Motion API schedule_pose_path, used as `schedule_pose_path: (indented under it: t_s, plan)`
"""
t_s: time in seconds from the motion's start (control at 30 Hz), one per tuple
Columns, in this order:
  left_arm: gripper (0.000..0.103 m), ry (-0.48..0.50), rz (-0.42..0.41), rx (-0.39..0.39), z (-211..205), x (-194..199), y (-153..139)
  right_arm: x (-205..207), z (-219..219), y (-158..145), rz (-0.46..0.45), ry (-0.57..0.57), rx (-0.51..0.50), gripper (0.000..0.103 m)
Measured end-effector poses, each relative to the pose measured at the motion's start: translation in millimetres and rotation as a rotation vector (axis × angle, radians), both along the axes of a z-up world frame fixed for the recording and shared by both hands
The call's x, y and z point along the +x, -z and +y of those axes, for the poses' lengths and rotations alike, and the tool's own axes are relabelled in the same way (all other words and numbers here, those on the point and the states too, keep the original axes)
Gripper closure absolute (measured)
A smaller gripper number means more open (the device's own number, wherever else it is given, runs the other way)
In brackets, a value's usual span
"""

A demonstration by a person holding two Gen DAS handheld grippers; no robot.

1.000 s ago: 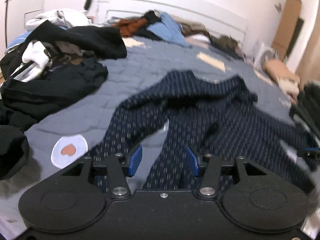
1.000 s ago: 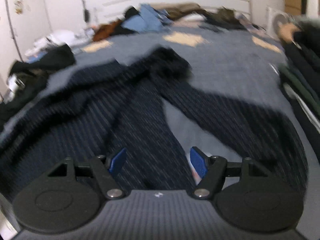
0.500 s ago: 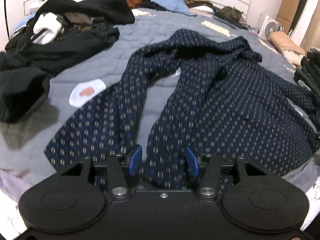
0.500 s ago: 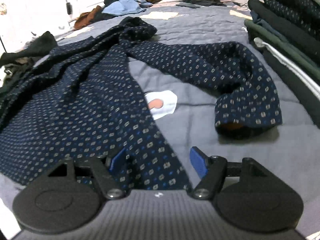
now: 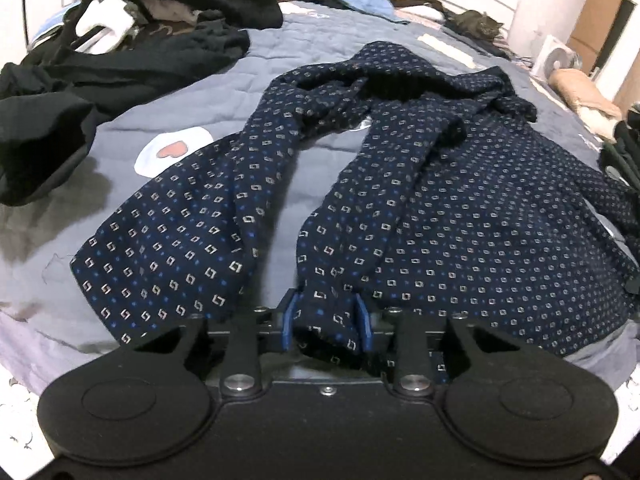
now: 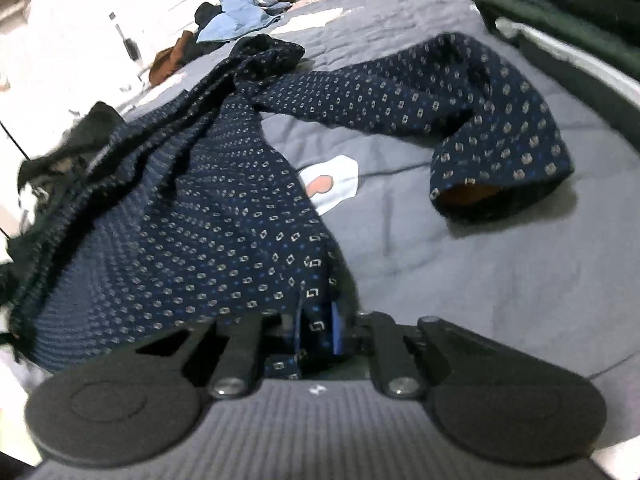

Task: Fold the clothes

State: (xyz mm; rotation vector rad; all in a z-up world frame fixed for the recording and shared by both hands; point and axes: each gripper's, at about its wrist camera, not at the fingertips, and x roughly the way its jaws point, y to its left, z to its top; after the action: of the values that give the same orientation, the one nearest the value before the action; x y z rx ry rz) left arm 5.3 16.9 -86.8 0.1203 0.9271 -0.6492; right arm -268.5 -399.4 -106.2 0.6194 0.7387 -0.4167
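Two wrist fisheyes, close and angled down, sharing the patterned shirt [image 5: 460, 208] on the bed [image 6: 500, 264].

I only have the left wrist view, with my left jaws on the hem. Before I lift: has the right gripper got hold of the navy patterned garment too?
Observer: Yes. The right gripper has just been closing its jaws, and they now pinch the near edge of the navy patterned garment, with fabric between them.
Operator: Where does the sleeve running off my picture to the right end?
Observer: Its cuff lies on the grey quilt, apart from the body, with its opening towards the right camera.
Operator: Anything near it?
Observer: A stack of folded clothes sits beyond the sleeve, clear of the cuff.
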Motion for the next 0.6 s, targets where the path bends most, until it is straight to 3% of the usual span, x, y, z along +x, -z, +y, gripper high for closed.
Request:
schedule_pose_path:
  t_s: [0.1,0.17,0.2,0.27,0.5,0.6]
  plan:
    - [0.061,-0.013,0.01,0.01,-2.8,1.7,3.0,0.5,-0.4,4.1,0.0,0.005,0.005,0.085]
    - [0.064,-0.009,0.011,-0.001,-3.4,1.4,3.3,0.7,0.9,4.0,0.0,0.001,0.006,0.085]
    - [0.078,-0.005,0.017,-0.014,-3.0,1.3,3.1,-0.2,1.0,3.4,-0.004,0.0,0.016,0.086]
    - [0.091,-0.003,0.038,-0.052,-1.0,1.0,1.5,-1.9,1.1,2.2,-0.012,-0.001,0.035,0.095]
    - [0.095,0.036,0.029,-0.107,11.9,-19.5,-30.1,-41.1,-7.1,-45.4,-0.205,0.042,0.167,0.097]
    - [0.095,0.072,0.016,-0.11,19.2,-31.1,-48.6,-60.2,-0.9,-72.4,-0.247,0.021,0.149,0.097]
